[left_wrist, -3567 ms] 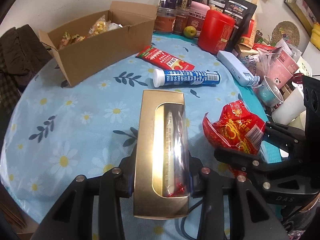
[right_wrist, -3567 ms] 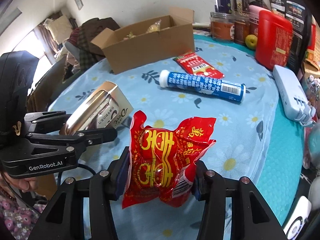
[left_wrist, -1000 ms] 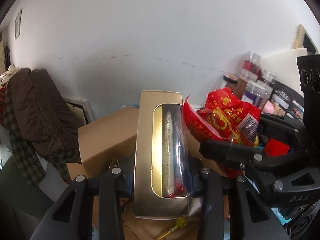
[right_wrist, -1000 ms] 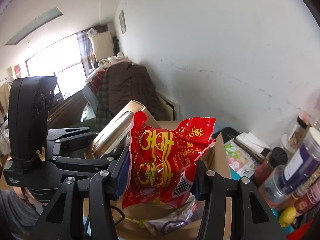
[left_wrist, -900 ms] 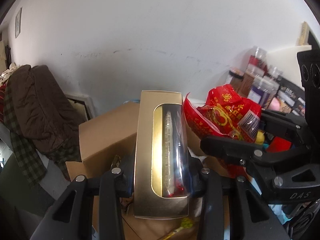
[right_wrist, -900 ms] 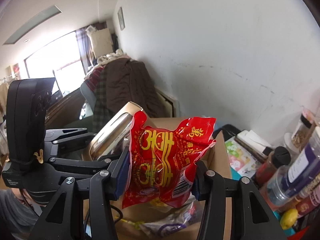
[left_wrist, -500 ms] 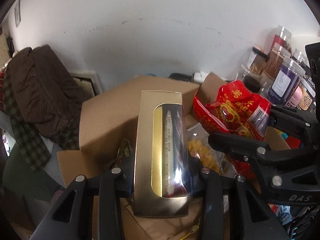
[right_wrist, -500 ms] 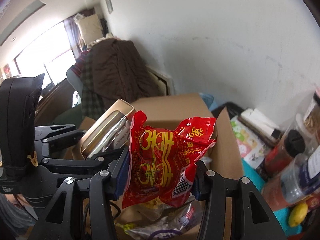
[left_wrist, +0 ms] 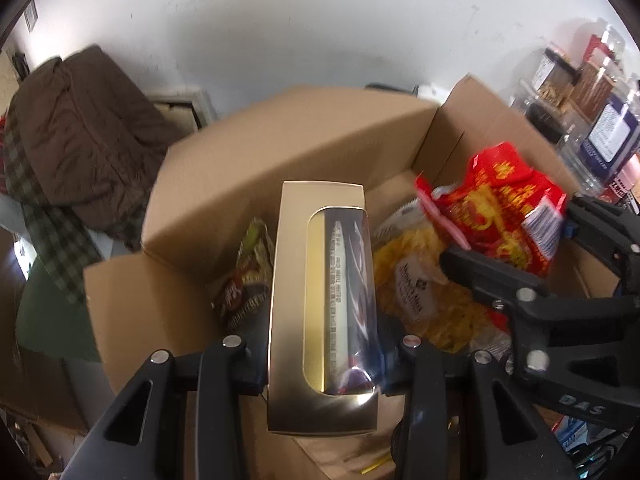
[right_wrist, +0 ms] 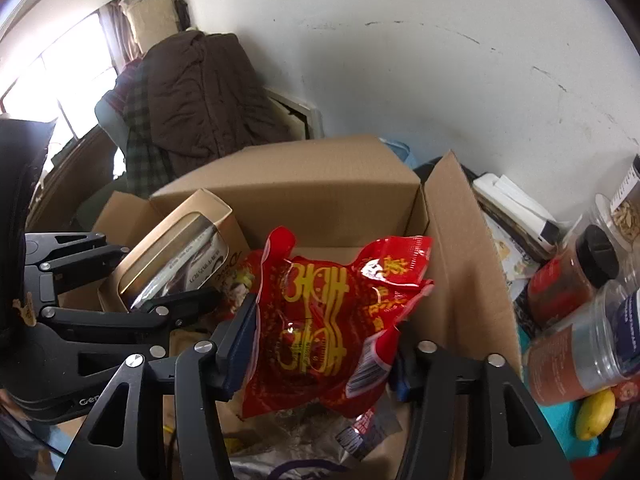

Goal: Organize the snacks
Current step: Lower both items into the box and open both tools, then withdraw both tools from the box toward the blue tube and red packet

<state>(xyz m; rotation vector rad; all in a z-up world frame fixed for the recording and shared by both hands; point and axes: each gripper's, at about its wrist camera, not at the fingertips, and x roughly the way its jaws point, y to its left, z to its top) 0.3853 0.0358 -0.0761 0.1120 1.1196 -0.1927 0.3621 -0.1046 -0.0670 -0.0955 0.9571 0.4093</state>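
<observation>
Over the open cardboard box (left_wrist: pixel 280 152), left to right: left gripper (left_wrist: pixel 320 354) clamped on a gold window carton (left_wrist: pixel 320 312) near the box's left wall; right gripper (right_wrist: pixel 320 348), jaws opening, red snack bag (right_wrist: pixel 332 320) between them near its right flap.

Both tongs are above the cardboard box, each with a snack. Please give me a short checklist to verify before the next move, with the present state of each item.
1. Left tongs shut on gold box: ok.
2. Gold box above the open cardboard box: ok.
3. Right tongs opening, red packet between them, above the box: ok.
4. Red packet fully free of the pads: cannot tell.
5. Box flaps clear of both snacks: ok.
6. Free room among the snack bags inside for the gold box: cannot tell.
</observation>
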